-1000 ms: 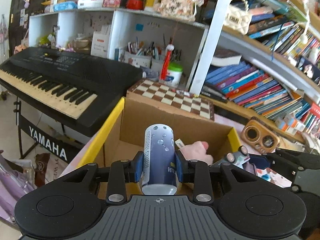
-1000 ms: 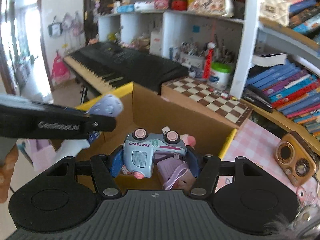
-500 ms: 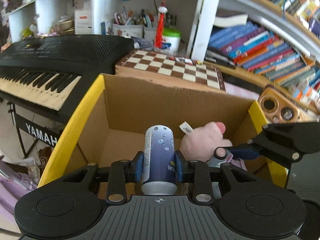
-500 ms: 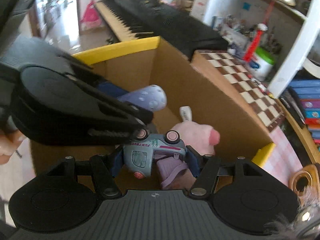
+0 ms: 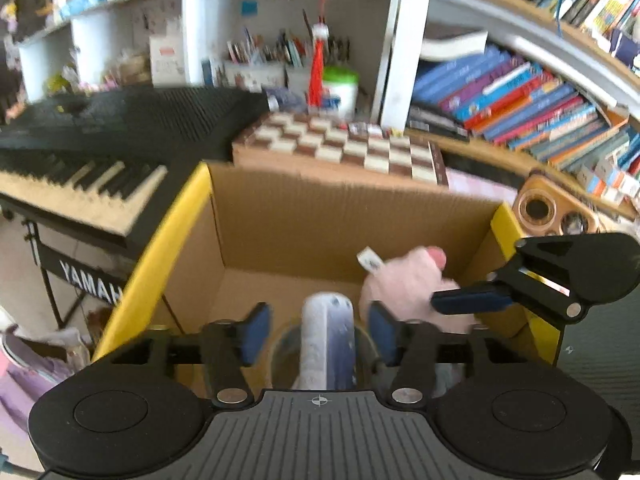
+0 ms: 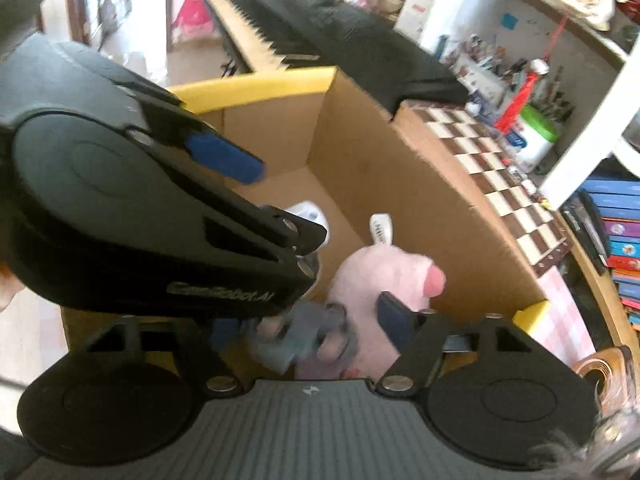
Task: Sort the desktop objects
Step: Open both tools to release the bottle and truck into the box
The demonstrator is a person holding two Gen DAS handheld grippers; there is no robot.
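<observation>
Low in the frame's centre, over the yellow-rimmed cardboard box (image 5: 152, 248), the left gripper (image 5: 318, 330) is opening off the blue-and-white can (image 5: 328, 344) while the right gripper (image 6: 316, 334), also opening, frees what looks like the blurred blue toy truck (image 6: 298, 338); both should spread fully before lifting clear.

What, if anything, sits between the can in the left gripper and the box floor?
Nothing visible. The left gripper is opening, its pads clear of the blue can between them, over bare cardboard in the cardboard box. The pink plush toy lies to the can's right, beside its path, not under it.
</observation>
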